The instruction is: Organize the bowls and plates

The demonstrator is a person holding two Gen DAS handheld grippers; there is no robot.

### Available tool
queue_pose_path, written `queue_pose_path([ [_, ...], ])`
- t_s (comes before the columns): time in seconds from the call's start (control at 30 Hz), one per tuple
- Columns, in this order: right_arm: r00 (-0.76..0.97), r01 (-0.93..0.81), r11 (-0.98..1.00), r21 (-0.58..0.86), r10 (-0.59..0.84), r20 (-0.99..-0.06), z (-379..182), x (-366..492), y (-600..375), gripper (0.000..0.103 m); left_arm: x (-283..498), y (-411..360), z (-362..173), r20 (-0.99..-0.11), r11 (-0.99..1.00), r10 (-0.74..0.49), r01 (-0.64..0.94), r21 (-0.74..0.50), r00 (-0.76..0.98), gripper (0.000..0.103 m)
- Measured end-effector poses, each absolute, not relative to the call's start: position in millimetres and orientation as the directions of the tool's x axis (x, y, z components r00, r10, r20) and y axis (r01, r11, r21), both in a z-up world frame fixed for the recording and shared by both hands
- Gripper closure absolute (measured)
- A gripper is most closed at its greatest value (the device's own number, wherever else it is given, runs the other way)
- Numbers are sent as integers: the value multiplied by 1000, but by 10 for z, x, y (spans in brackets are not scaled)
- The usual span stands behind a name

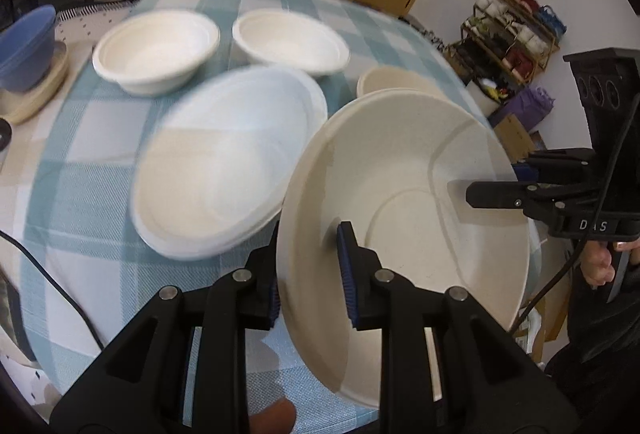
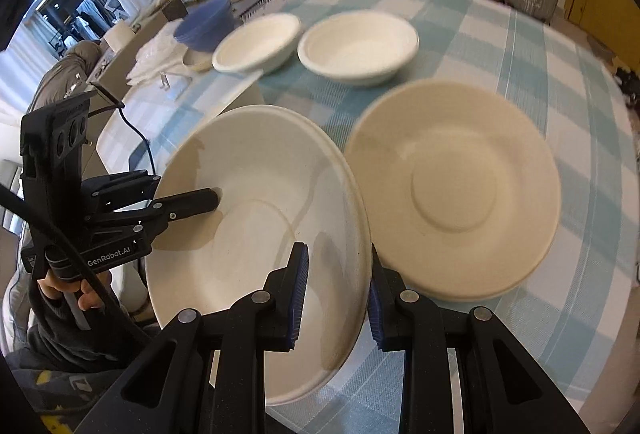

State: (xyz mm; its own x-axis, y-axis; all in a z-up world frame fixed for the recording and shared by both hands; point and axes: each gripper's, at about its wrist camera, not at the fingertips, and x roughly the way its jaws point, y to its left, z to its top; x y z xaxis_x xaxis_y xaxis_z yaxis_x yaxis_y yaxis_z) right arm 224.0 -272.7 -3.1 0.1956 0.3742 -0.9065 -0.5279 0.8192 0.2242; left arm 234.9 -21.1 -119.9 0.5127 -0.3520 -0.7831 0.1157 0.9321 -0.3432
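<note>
Blue-padded fingers of the left tool (image 1: 310, 274) sit closest to the lens, clamped on the rim of a cream plate (image 1: 404, 218), one finger under the edge and one inside the well. That plate hangs tilted above the checked worktop (image 1: 80, 162), clear of the cloth. On its opposite rim the right tool (image 2: 336, 290) is likewise closed on the edge, so the plate is carried from two sides, probably to keep so broad and thin a dish from sagging or swinging.

Reading the right wrist view from left to right: a blue bowl (image 2: 206, 20) stands at the far left edge of the worktop, then two white bowls (image 2: 256, 42) (image 2: 358, 46) side by side, and nearer, just right of the held plate, a second cream plate (image 2: 454, 188) lies flat. It looks a likely base for stacking the held one, though that is only a guess.
</note>
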Motion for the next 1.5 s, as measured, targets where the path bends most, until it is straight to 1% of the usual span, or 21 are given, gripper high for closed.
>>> queue_pose_path([
  [0.13, 249, -538, 808, 239, 423, -871, 286, 2286, -2663, 75, 2409, -85, -1005, -741, 910, -393, 114, -399, 545, 83],
  [0.23, 274, -544, 815, 199, 397, -876, 378, 2299, -2606, 75, 2431, -88, -906, -732, 916, -378, 115, -384, 567, 83],
  [0.3, 273, -534, 818, 214, 406, -872, 399, 2331, -2632, 75, 2449, -104, -853, -735, 923, -365, 118, -367, 571, 83],
  [0.63, 296, -492, 842, 220, 399, -868, 438, 2310, -2858, 75, 2544, -366, -693, -749, 933, -352, 143, -331, 561, 82],
  [1.17, 348, -381, 901, 208, 348, -870, 487, 2300, -3539, 75, 2836, -1172, -608, -768, 932, -361, 233, -277, 530, 81],
  [1.5, 364, -341, 911, 233, 356, -861, 436, 2457, -3733, 75, 3095, -1329, -608, -776, 935, -351, 243, -259, 524, 80],
])
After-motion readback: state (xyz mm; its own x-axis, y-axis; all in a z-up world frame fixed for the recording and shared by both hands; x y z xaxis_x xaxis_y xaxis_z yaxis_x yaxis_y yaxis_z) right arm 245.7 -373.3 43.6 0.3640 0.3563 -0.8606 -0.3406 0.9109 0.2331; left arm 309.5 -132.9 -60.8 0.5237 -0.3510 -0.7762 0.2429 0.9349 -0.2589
